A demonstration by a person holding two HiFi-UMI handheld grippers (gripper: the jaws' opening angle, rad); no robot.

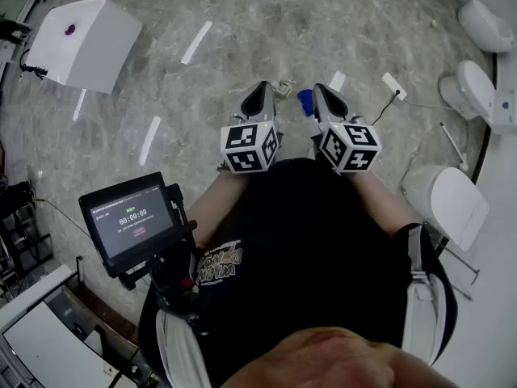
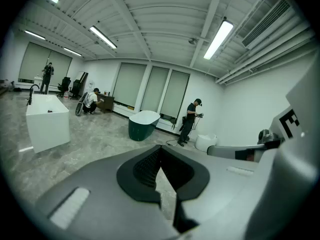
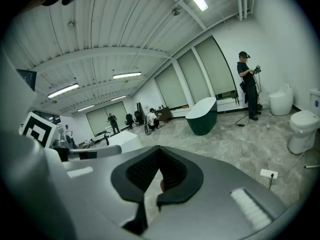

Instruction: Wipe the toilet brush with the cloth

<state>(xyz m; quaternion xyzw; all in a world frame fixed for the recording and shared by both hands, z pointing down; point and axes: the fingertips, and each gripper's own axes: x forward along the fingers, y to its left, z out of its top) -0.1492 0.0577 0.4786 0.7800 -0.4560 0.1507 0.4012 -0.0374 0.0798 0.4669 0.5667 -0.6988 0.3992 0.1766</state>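
In the head view both grippers are held side by side in front of the person's body, above the grey marble floor. My left gripper [image 1: 262, 89] and my right gripper [image 1: 321, 90] each carry a marker cube. Both are shut with nothing held, as the left gripper [image 2: 160, 150] and the right gripper [image 3: 159, 150] show in their own views. A small blue thing [image 1: 304, 99], perhaps the cloth, lies on the floor between the two tips. A thin white rod [image 1: 452, 142] leans near the toilets at the right; I cannot tell whether it is the brush.
White toilets [image 1: 447, 200] [image 1: 478, 94] line the right side, with a power strip [image 1: 393, 85] on the floor. A white tub block [image 1: 85, 43] stands far left. A monitor [image 1: 129, 221] hangs at the person's left. A green tub [image 2: 143, 124] and several people are across the room.
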